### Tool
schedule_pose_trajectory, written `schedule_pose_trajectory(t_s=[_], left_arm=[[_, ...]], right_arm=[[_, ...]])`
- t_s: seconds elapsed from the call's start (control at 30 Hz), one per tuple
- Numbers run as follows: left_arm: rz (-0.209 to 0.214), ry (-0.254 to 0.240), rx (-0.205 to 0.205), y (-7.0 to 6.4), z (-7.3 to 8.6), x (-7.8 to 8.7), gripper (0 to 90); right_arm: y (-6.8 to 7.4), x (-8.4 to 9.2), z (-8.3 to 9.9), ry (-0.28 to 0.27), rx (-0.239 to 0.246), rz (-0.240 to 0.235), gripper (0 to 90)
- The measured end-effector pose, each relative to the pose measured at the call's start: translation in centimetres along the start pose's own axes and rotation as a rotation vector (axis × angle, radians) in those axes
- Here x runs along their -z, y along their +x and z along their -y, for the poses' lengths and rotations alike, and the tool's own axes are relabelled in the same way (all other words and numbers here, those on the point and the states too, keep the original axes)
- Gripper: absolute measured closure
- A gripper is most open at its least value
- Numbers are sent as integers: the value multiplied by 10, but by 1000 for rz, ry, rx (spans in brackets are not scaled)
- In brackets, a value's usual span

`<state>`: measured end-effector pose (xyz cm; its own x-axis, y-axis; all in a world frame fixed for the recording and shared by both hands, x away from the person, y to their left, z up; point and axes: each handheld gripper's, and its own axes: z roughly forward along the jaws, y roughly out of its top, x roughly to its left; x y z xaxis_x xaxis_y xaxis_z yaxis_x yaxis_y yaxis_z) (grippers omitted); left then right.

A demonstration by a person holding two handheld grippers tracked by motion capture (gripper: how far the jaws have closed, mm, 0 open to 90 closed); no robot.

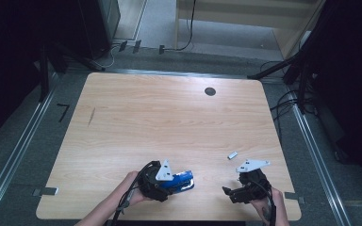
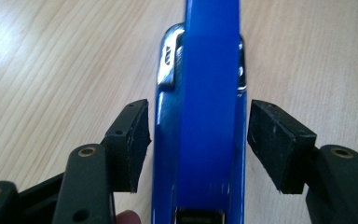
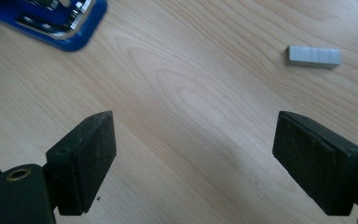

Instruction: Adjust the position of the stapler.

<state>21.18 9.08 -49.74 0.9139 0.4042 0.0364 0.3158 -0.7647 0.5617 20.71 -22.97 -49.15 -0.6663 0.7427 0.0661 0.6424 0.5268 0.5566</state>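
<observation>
A blue stapler (image 1: 183,180) lay flat on the wooden table (image 1: 169,117) near its front edge, its long axis running roughly left to right in the high view, chrome-trimmed end pointing toward the right gripper (image 1: 227,191). The left gripper (image 1: 167,187) straddled the stapler lengthwise, jaws spread just clear of its sides without pressing. Right of the stapler, the right gripper's jaws stood wide apart and empty, and a strip of staples (image 1: 233,155) lay just beyond it.
</observation>
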Motion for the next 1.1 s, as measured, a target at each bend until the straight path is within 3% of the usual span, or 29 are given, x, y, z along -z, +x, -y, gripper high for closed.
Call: schedule_pose_trajectory(t_s=[0.13,0.2,0.3,0.4,0.43,0.47,0.63,0.87,0.97,1.03,1.1], left_arm=[[-11,9,31,-1,9,9,413],[-19,10,49,-1,13,10,454],[-45,7,42,-4,14,9,575],[-59,-2,-23,-9,13,8,635],[-74,2,-68,-12,13,6,652],[-74,2,-68,-12,13,6,657],[-16,-28,-85,-6,13,5,669],[45,-51,-163,-4,5,-3,672],[60,-54,-188,-4,2,-5,672],[62,-46,-182,-3,1,-6,669],[54,-38,-178,-4,0,-6,620]], right_arm=[[7,-2,-5,-6,9,-43,136],[11,-4,-8,-2,15,-52,136],[16,-8,-11,7,29,-66,136],[18,-9,-12,5,29,-79,136],[19,-9,-12,3,34,-91,136],[19,-9,-12,3,34,-91,136],[20,-12,-12,13,33,-104,139],[30,-13,-19,-12,40,-153,149],[34,-14,-22,-16,64,-161,164],[39,-16,-24,-24,78,-177,185],[45,-20,-28,-37,97,-182,272]])
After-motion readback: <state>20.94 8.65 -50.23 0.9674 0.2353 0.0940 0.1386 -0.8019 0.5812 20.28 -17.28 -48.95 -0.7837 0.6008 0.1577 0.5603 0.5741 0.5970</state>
